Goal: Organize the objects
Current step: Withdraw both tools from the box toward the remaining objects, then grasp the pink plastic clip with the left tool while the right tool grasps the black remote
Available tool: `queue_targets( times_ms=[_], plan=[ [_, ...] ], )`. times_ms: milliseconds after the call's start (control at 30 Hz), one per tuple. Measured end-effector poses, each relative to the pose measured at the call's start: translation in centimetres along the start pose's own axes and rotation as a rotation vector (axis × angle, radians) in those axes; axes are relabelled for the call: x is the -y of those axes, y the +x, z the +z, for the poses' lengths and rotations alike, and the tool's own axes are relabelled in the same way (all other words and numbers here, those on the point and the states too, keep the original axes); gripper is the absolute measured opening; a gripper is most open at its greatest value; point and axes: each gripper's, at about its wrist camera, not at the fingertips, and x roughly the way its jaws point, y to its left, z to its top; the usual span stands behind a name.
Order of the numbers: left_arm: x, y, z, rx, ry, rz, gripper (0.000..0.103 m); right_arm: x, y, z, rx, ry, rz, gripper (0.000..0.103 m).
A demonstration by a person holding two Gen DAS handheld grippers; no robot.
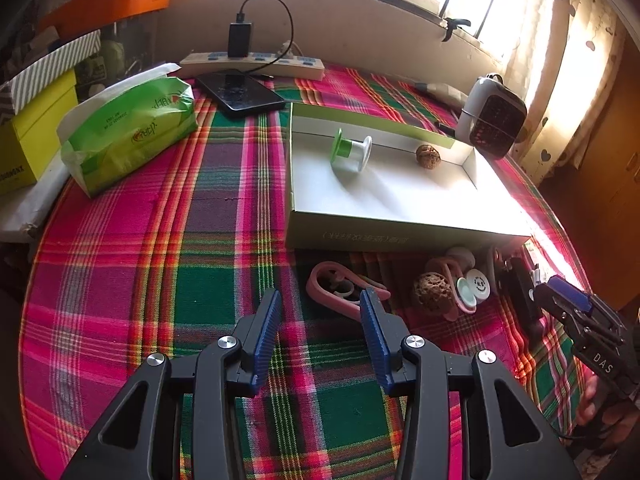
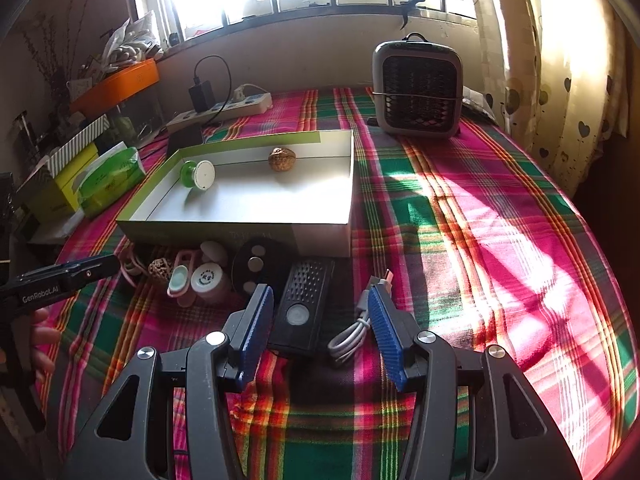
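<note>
Both grippers, left and right, gape empty before the box; pink clip, probably next, lies nearest left.

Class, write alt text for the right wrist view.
An open right gripper hovers over a plaid tablecloth, above a black remote and grey cable. Behind, a white tray holds a walnut and a green-and-white spool.

On the bright checked cloth, a green pack of tissues lies far left beside a yellow box, a phone sits near a power strip, and a small heater stands far right.
</note>
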Motion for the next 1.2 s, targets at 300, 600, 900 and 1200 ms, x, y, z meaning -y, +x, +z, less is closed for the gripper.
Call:
queue_targets(
  times_ms=[300, 600, 900, 1200],
  plan=[
    [0.7, 0.6, -0.1, -0.019, 0.01, -0.012, 0.039, -0.7, 1.5, -0.4, -0.047, -0.02, 0.007, 0.051],
    [1.1, 1.0, -0.1, -0.035, 0.009, -0.005, 0.04, -1.2, 2.1, -0.4, -0.063, -0.047, -0.001, 0.051],
    [0.6, 0.6, -0.3, -0.04, 0.026, 0.052, 0.04, -1.4, 2.2, -0.4, -0.065, -0.062, 0.004, 0.04],
    [-0.9, 0.0, -0.8, -0.04, 0.017, 0.113, 0.04, -1.3, 2.1, -0.4, -0.062, -0.058, 0.012, 0.033]
  ],
)
